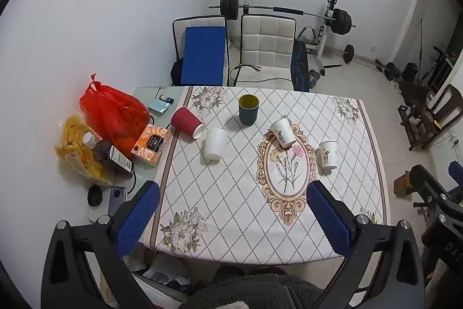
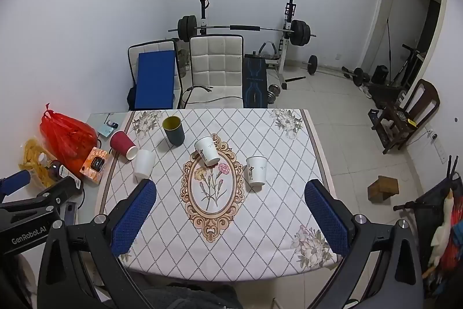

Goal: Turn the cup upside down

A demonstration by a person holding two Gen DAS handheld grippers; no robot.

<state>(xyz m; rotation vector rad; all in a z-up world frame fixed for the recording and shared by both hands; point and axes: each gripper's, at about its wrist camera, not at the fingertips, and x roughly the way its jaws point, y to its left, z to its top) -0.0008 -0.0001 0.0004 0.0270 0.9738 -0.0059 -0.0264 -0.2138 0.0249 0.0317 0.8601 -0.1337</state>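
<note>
I hold both grippers, left (image 1: 233, 210) and right (image 2: 230, 207), jaws apart and empty, above the bench (image 1: 231, 222); dark cup (image 1: 248, 109) stands upright.

Five cups on the patterned tablecloth (image 1: 231, 193); left gripper (image 1: 233, 193) wide open above its near edge

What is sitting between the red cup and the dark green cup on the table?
Nothing: only bare tablecloth lies between the red cup and the dark green cup, as both wrist views show. The plain white cup sits nearer, just below that gap.
</note>
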